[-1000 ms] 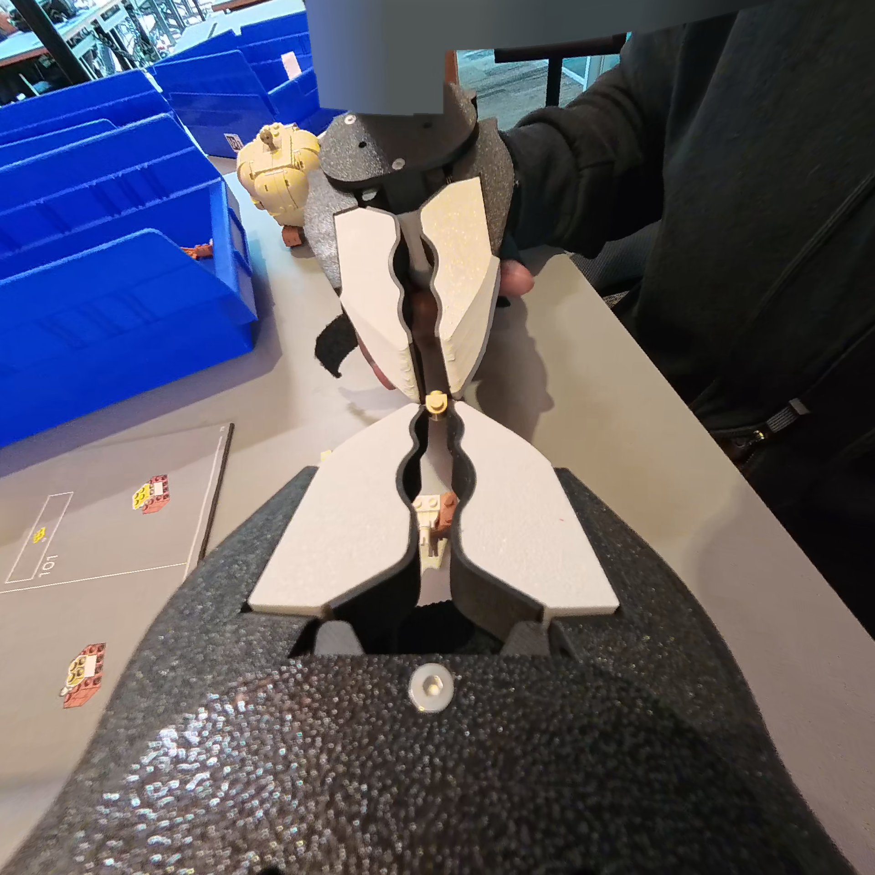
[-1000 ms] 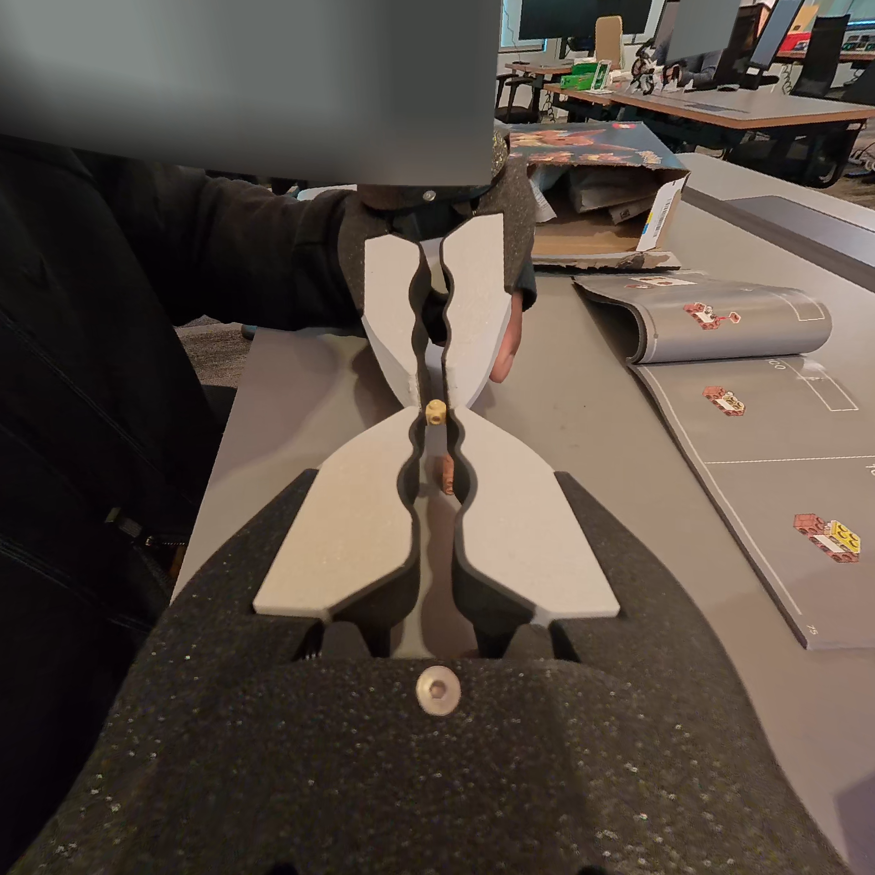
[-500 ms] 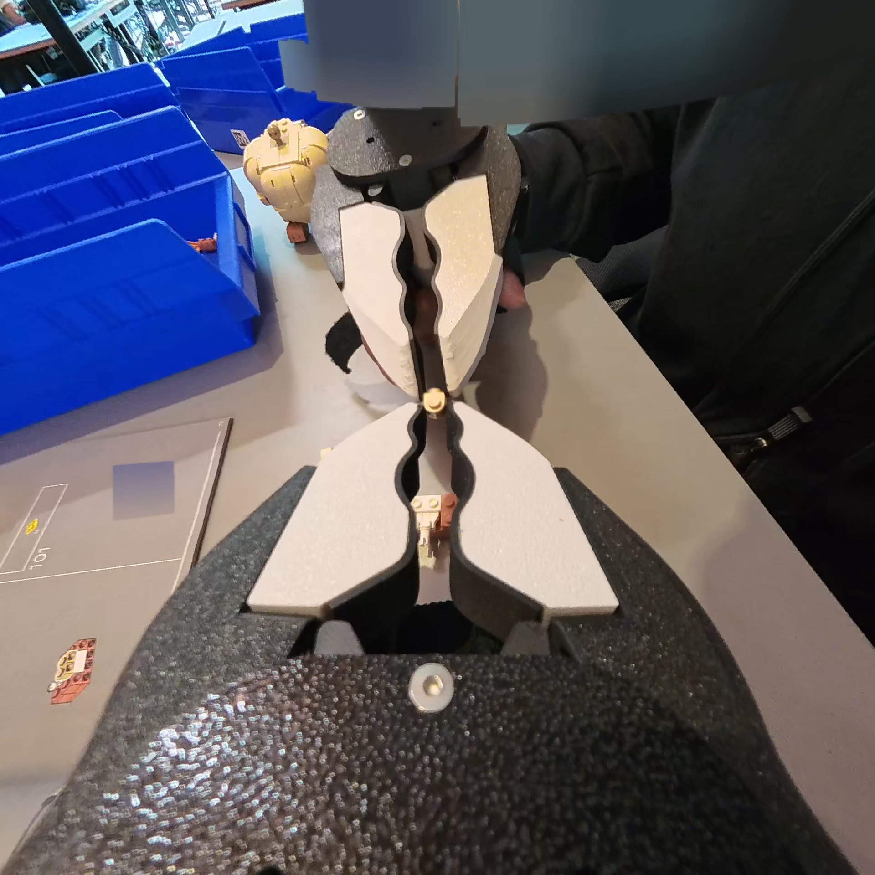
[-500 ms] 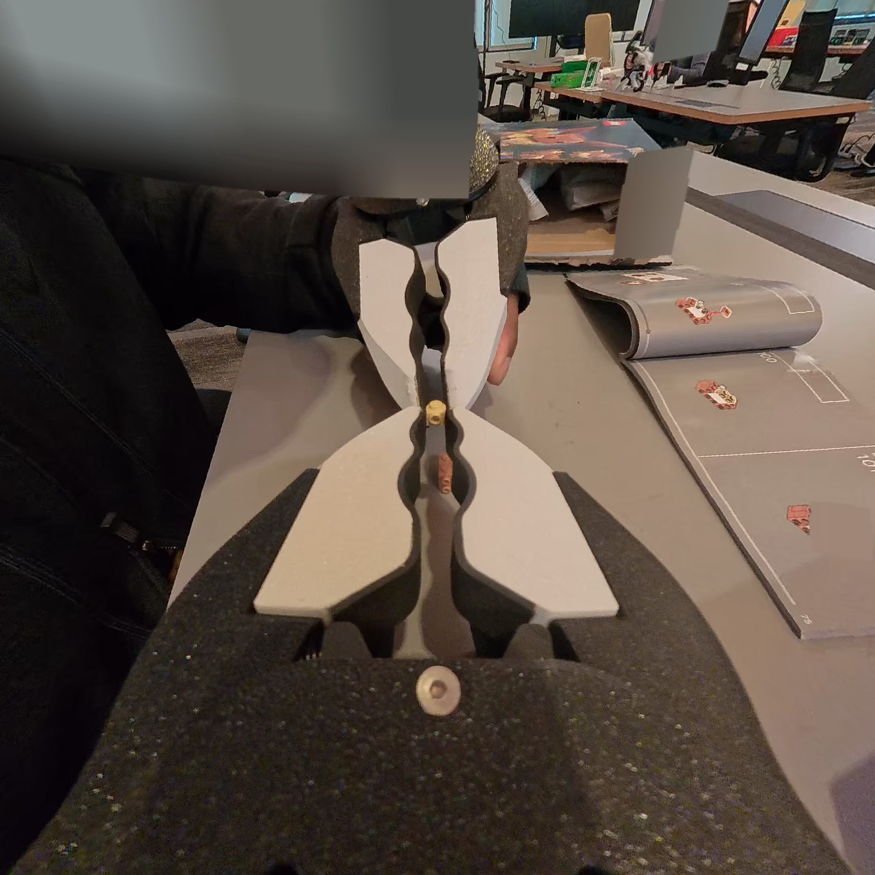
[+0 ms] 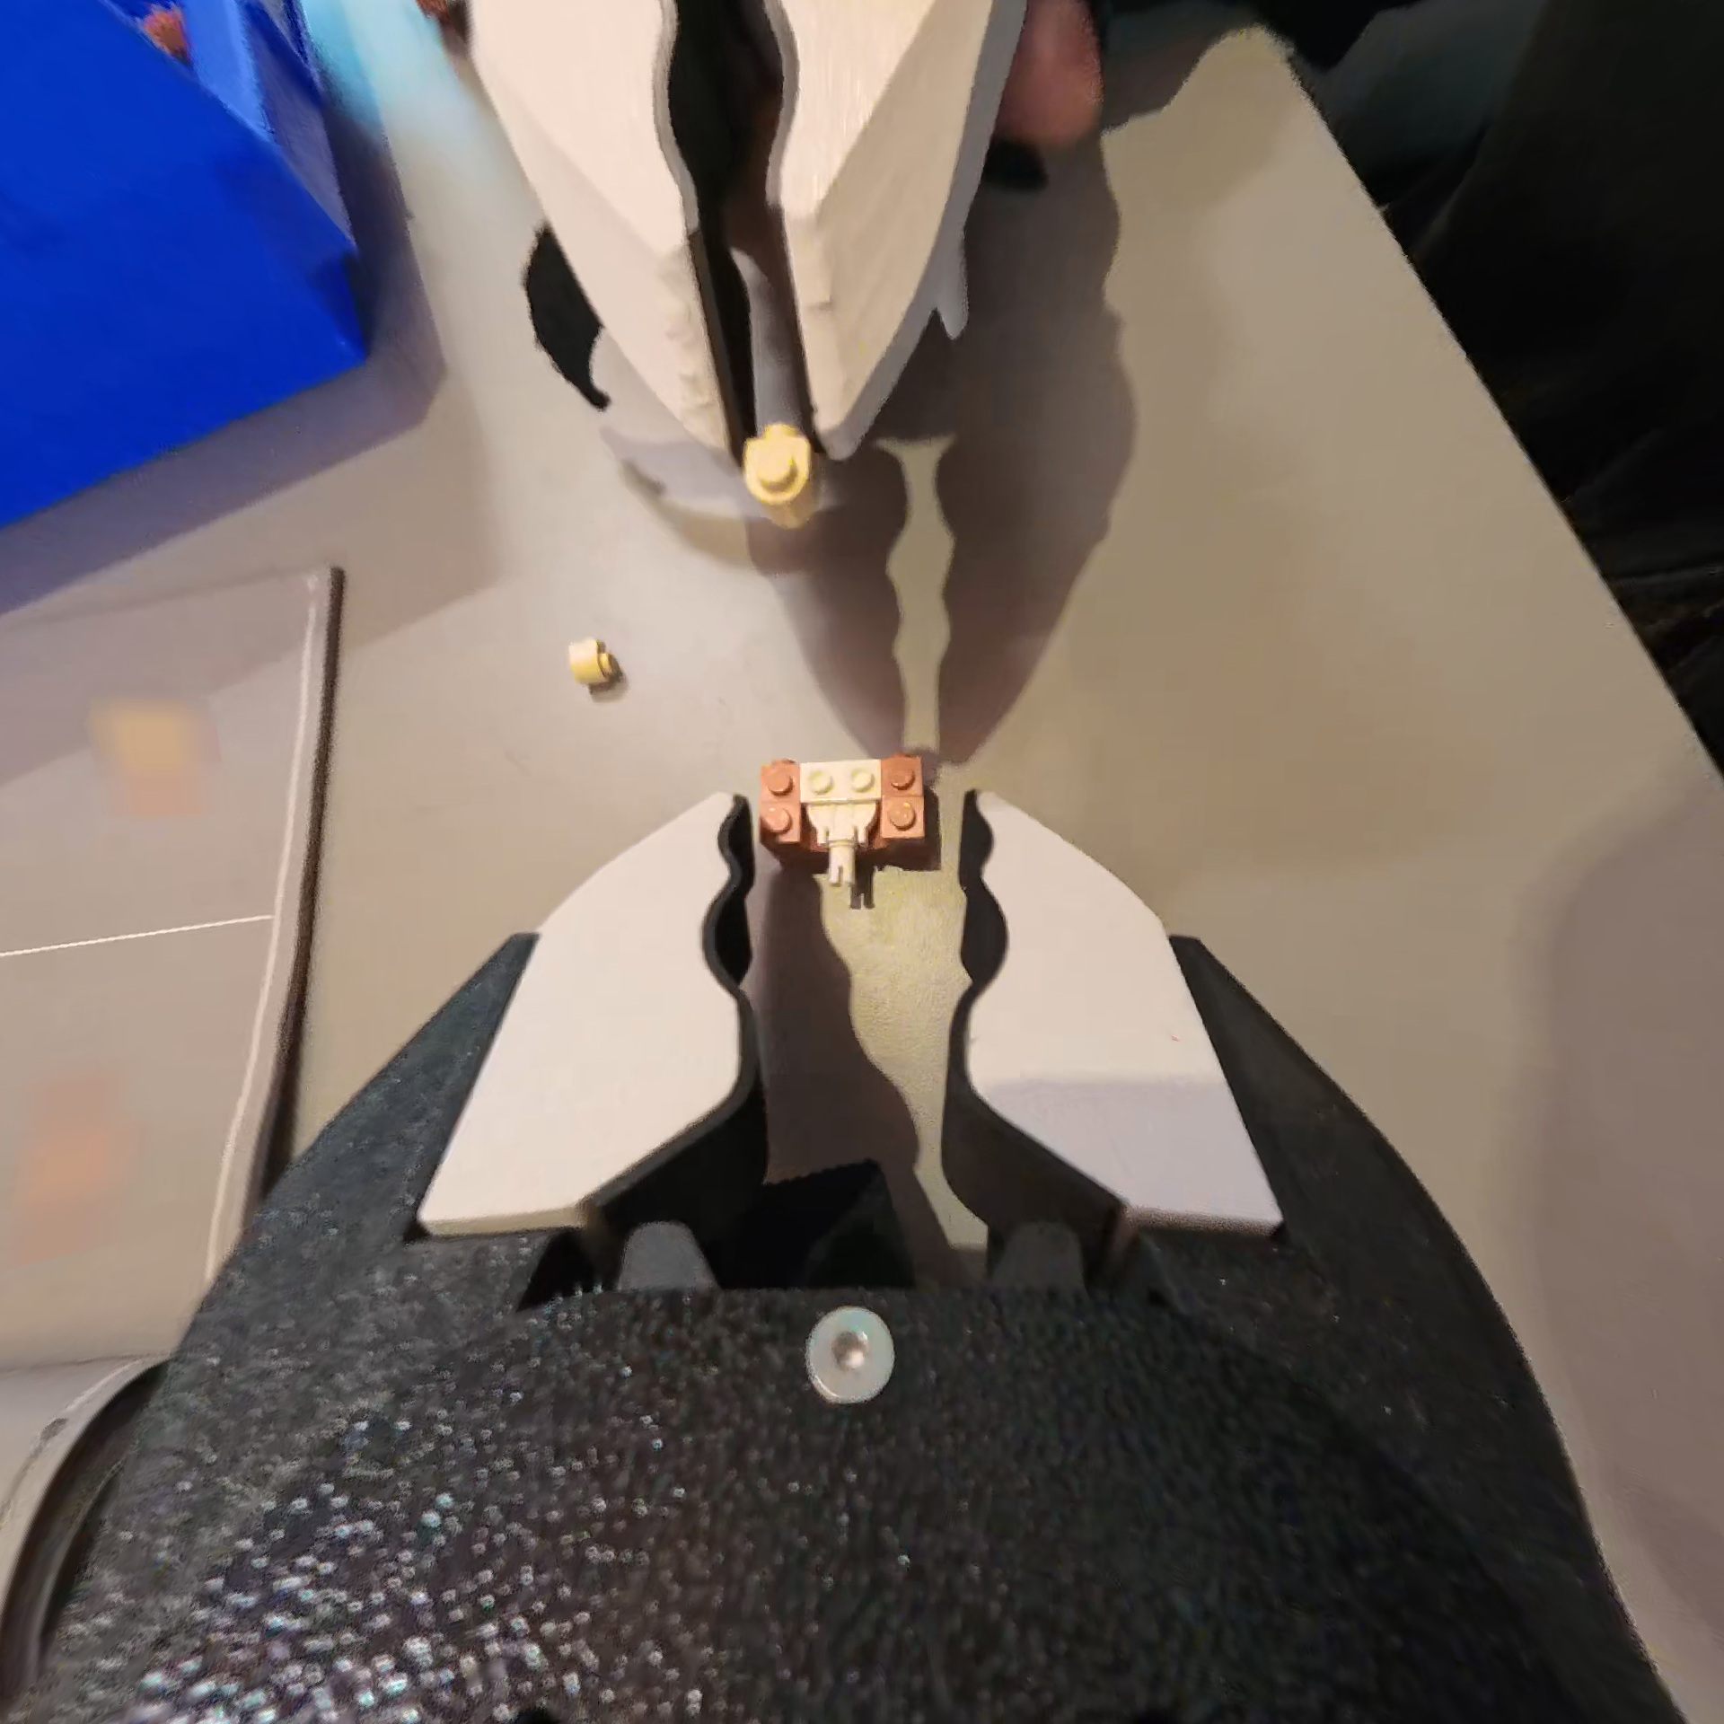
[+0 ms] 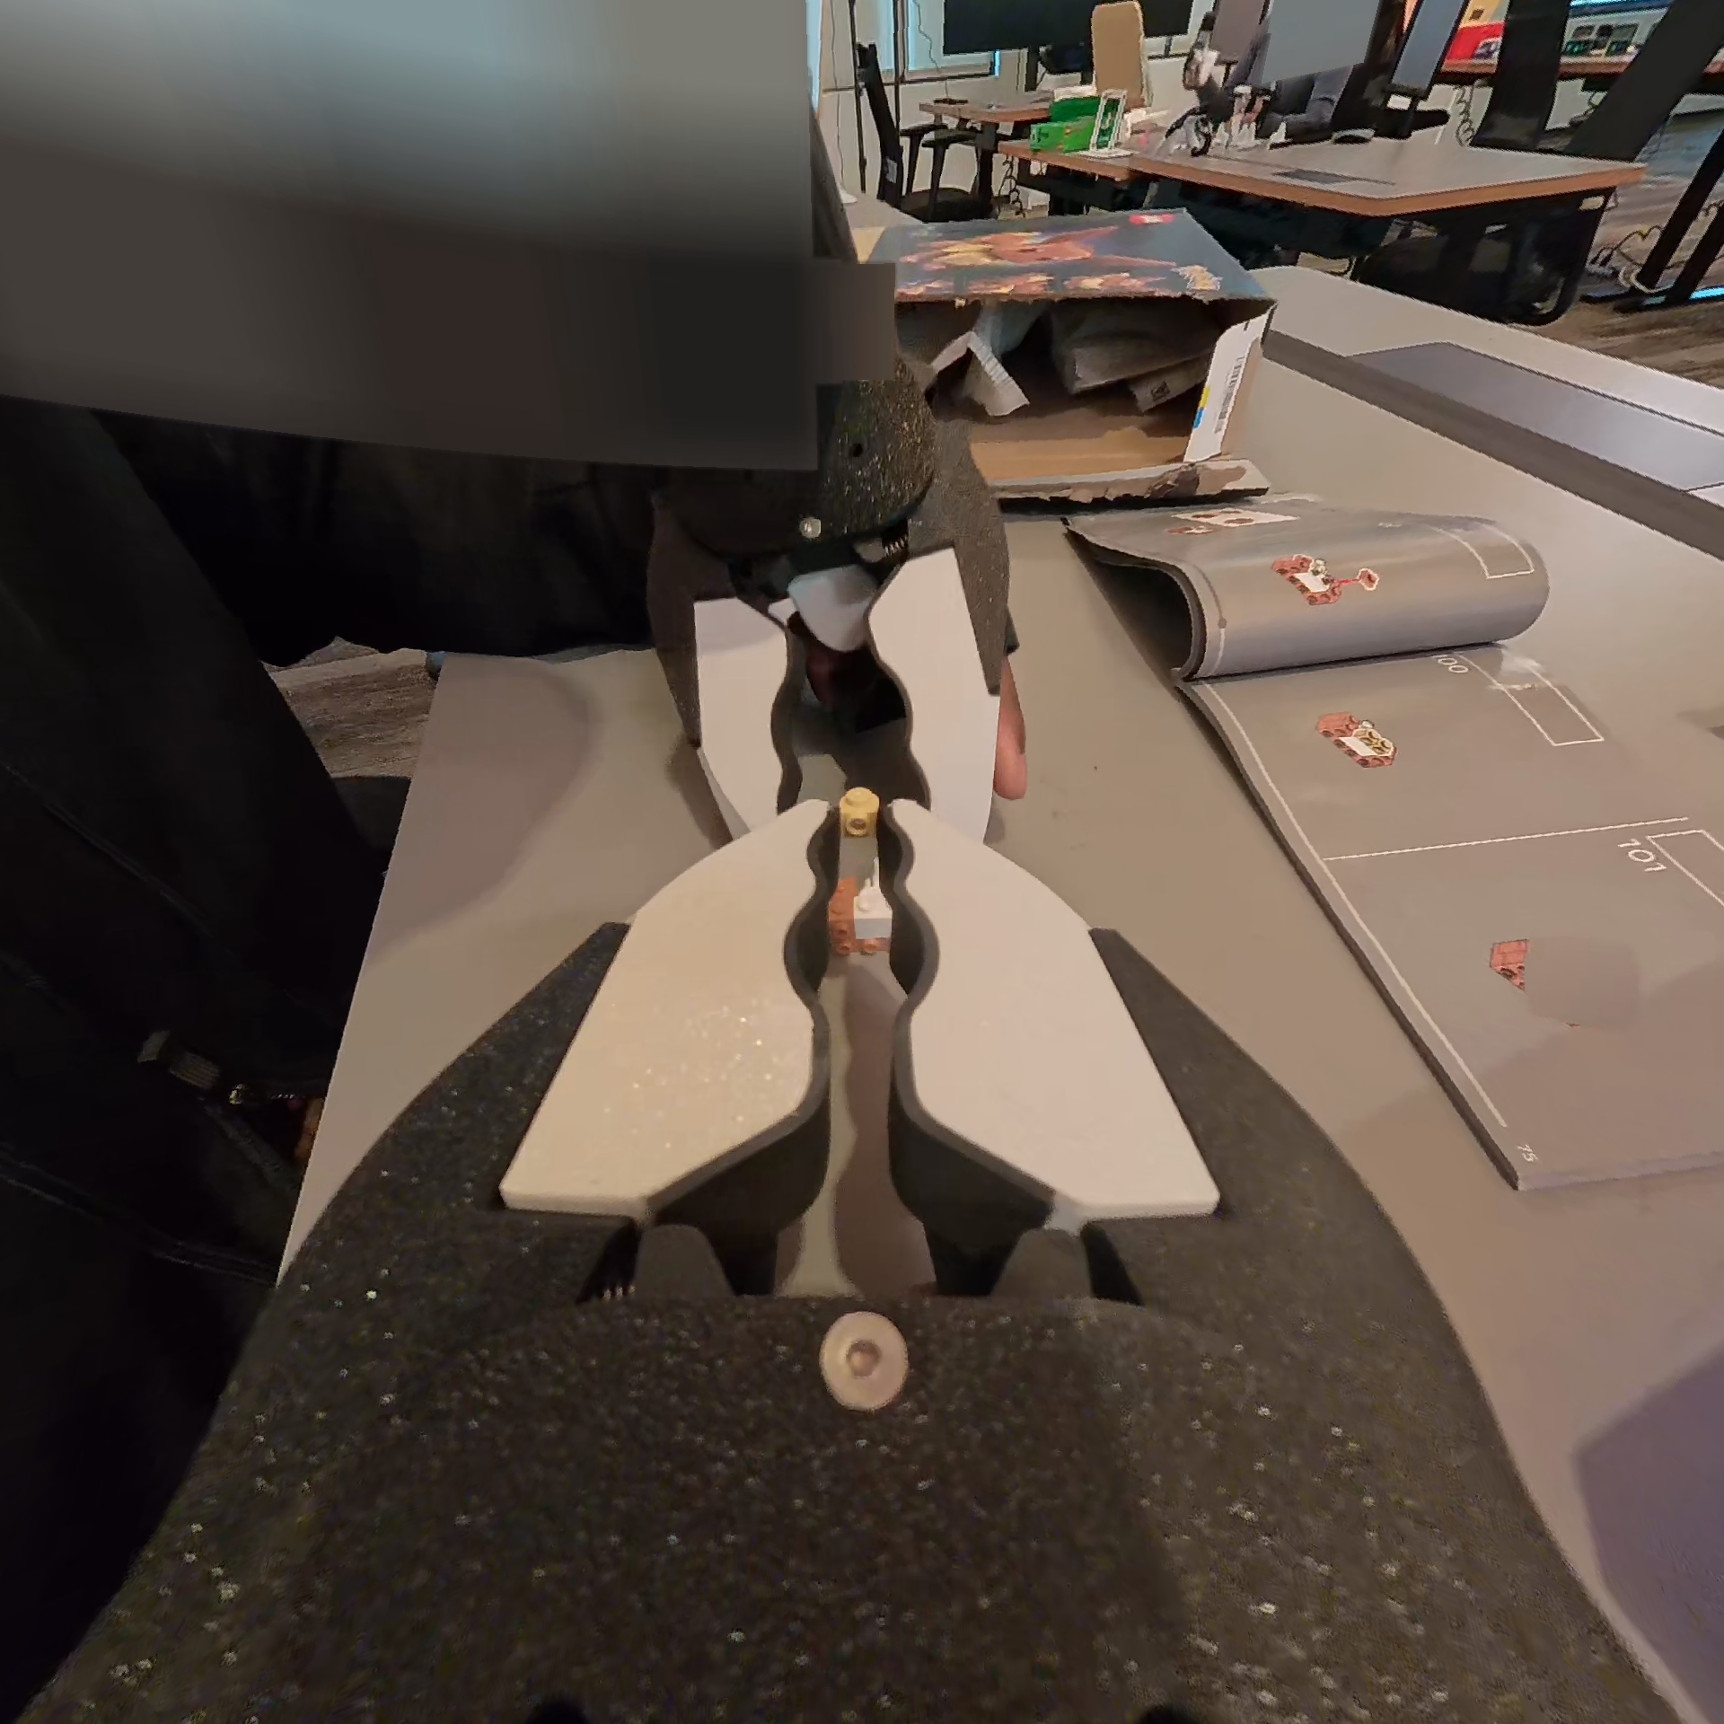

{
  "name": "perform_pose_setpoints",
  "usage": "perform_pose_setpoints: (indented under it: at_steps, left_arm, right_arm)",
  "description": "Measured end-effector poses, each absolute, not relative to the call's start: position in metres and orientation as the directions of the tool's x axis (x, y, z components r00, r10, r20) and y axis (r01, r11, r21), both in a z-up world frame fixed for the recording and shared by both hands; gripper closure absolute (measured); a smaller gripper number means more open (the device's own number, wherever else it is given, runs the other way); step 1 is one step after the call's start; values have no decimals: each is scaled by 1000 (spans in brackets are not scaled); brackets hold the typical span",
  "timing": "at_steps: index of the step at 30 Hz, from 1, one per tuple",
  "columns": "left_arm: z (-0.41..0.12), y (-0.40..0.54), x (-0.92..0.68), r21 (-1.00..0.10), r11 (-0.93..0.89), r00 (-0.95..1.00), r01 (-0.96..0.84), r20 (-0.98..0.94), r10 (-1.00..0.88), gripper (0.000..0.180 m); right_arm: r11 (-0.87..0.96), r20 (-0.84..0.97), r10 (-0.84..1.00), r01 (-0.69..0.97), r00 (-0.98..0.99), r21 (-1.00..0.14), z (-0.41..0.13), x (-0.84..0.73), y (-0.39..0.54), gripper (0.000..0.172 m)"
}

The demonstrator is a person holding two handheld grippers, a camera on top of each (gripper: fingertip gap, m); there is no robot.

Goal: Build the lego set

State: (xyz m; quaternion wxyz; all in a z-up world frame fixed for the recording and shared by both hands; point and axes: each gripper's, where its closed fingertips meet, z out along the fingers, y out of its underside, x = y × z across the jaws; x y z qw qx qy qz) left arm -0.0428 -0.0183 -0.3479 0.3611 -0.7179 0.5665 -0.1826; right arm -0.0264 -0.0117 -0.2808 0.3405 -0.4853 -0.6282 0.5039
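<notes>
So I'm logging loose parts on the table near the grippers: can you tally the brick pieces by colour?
Tan small round pieces: 2, one pinched at the tips of the right gripper, seen as tan piece, and one loose tan stud on the table
Brown-and-white assembly: 1, on the table between the open left gripper fingers
Total: 3

An open instruction booklet lies flat on the grey table. Just behind the booklet sits a torn cardboard box with paper bags inside. Well behind the booklet stand desks and chairs. A blue bin stands on the same table.
</notes>
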Motion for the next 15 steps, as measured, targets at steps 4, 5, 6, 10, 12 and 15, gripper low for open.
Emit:
perform_pose_setpoints:
  at_steps: [4,5,6,10,12,15]
  left_arm:
    - [-353,-22,-34,-721,-165,302,-672,-64,-951,146]
    - [-353,-20,-33,-720,-179,314,-670,-57,-948,146]
    - [-353,-20,-32,-721,-182,316,-669,-54,-947,146]
    - [-352,-16,-32,-727,-187,338,-661,-66,-939,146]
    - [-345,-14,-28,-753,-169,340,-636,-77,-937,146]
    - [-327,-12,-24,-799,-135,353,-586,-101,-930,147]
  right_arm:
    - [26,-65,955,300,-291,-954,-286,-28,-11,165]
    - [28,-65,955,305,-291,-952,-287,-29,-11,165]
    - [29,-65,955,309,-289,-951,-287,-29,-11,165]
    - [21,-75,955,315,-288,-949,-288,-29,-11,165]
    - [18,-78,955,317,-288,-948,-288,-29,-11,165]
    - [16,-82,954,319,-290,-948,-288,-29,-11,165]
